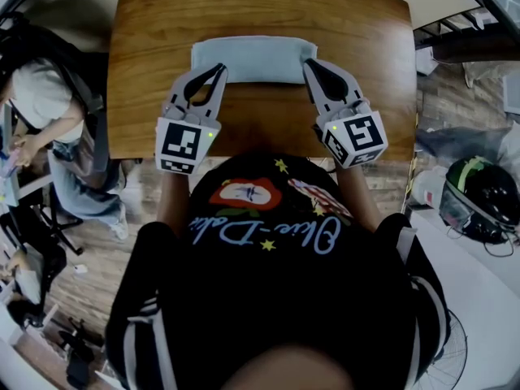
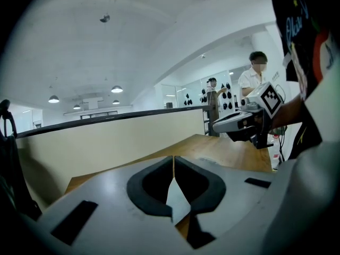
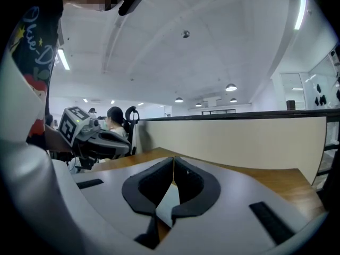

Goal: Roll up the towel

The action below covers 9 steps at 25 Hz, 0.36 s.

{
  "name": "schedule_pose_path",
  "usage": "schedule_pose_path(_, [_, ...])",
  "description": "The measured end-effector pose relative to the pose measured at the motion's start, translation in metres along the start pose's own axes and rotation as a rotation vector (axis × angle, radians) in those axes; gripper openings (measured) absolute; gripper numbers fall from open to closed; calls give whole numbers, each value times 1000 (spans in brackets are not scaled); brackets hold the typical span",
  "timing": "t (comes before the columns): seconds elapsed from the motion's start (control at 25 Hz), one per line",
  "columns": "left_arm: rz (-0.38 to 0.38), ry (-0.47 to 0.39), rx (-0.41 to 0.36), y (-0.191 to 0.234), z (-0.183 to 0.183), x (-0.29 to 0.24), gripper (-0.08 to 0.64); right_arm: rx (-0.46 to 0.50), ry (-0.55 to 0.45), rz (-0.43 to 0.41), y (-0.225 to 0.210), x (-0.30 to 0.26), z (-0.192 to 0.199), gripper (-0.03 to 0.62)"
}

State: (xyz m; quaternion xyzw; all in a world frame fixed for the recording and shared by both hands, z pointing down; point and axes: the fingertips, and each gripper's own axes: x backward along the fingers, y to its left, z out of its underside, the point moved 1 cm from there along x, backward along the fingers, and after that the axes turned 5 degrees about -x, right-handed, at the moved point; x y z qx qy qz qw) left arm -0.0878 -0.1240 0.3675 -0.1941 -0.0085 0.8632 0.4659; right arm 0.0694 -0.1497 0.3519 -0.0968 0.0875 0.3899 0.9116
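A pale blue towel (image 1: 252, 58), folded into a thick band, lies across the middle of the wooden table (image 1: 268, 6). My left gripper (image 1: 221, 71) has its tip at the towel's near left corner. My right gripper (image 1: 308, 65) has its tip at the near right corner. Both point away from me, slightly downward. In the left gripper view the jaws (image 2: 173, 161) meet at the tips, with a wedge of pale towel (image 2: 177, 198) between them. The right gripper view shows the same: shut tips (image 3: 173, 161) with towel cloth (image 3: 170, 201) in the gap behind them.
A low cream partition (image 3: 239, 137) runs along the table's far side. A seated person (image 1: 49, 120) is to the left of the table. A black helmet (image 1: 479, 197) lies on a white surface at the right. The table's near edge is at my body.
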Motion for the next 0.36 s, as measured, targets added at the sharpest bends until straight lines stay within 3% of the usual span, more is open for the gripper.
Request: schedule_pose_path(0.36, [1,11,-21,-2,4,3,11,-1,6,1,2,2,3,5])
